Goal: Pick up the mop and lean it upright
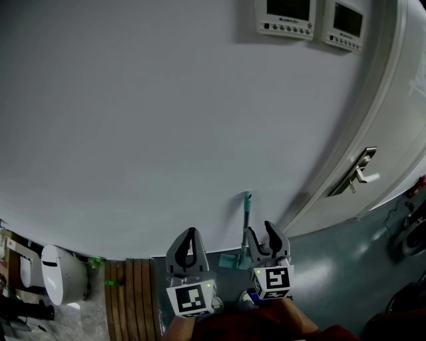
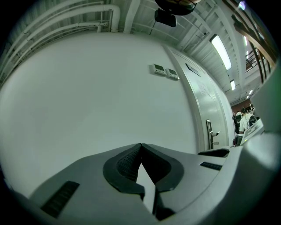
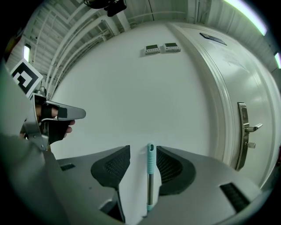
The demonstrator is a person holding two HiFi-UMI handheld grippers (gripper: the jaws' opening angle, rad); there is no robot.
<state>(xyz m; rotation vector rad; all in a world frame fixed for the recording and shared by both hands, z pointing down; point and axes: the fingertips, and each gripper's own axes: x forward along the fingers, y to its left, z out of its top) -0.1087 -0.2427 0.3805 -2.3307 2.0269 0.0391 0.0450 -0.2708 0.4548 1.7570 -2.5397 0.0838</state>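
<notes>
The mop stands upright against the white wall; its metal handle with a teal grip (image 1: pixel 247 206) rises from a teal head (image 1: pixel 229 261) on the floor. My right gripper (image 1: pixel 259 230) is open at the handle. In the right gripper view the handle (image 3: pixel 150 176) stands in the gap of the right gripper (image 3: pixel 143 149), close to the right-hand jaw, with clear space on its left. My left gripper (image 1: pixel 191 234) hangs to the left of the mop, shut and empty, and in its own view the left gripper (image 2: pixel 140 146) has its jaw tips meeting in front of the bare wall.
A white door with a metal lever handle (image 1: pixel 361 174) is to the right of the mop. Two control panels (image 1: pixel 285 16) hang high on the wall. A slatted wooden board (image 1: pixel 133 293) and a white bin (image 1: pixel 56 274) are at the lower left.
</notes>
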